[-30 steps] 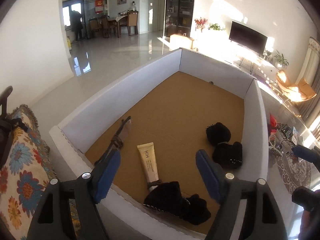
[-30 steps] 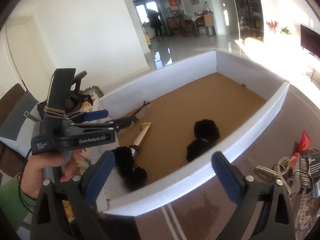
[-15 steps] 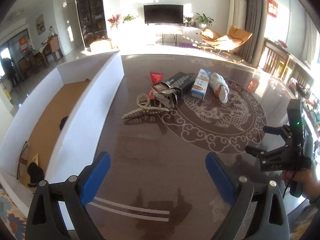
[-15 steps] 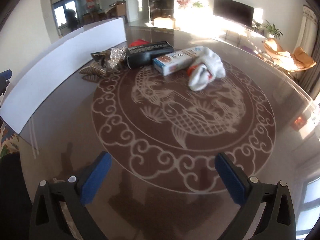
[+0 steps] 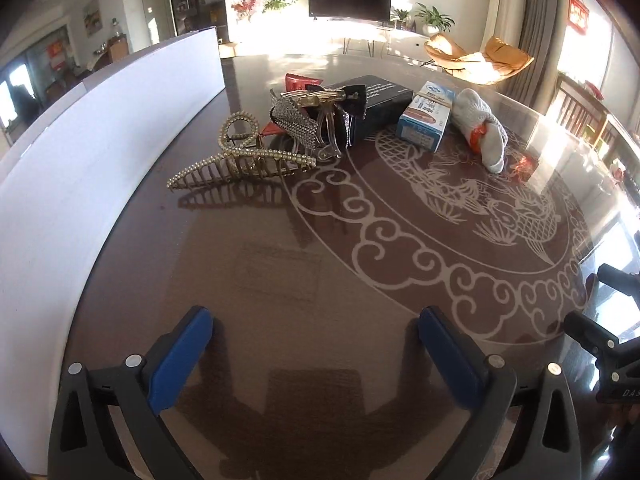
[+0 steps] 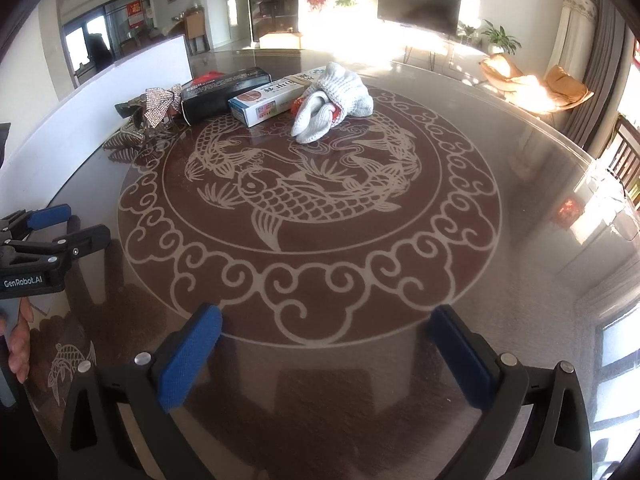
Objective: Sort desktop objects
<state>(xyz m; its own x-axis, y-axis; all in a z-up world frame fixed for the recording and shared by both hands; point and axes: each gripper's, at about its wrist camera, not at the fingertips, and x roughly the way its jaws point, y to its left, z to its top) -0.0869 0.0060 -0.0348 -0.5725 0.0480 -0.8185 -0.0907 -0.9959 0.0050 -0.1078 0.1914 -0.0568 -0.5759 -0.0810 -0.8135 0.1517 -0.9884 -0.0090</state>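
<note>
A pile lies on the dark patterned table top [image 5: 280, 272]: a pearl hair claw [image 5: 244, 162], a rhinestone bow clip [image 5: 292, 120], a clear claw clip [image 5: 326, 132], a black box [image 5: 380, 100], a blue-and-white box [image 5: 428, 116] and a white glove [image 5: 484, 132]. My left gripper [image 5: 314, 316] hovers over bare table short of the hair claw, its jaws opening with nothing between them. My right gripper [image 6: 326, 312] stands open and empty over the fish pattern, well short of the glove [image 6: 340, 96] and the boxes [image 6: 272, 100].
The white wall of the sorting box [image 5: 100, 128] runs along the table's left side. A red packet [image 5: 300, 80] peeks out behind the clips. A hand [image 6: 18, 340] holds the left gripper at the left of the right wrist view. Chairs and a television stand beyond.
Both grippers have swung away from the white box and its dark items to the table, and have come lower toward the pile. The left jaws stand wider than before.
</note>
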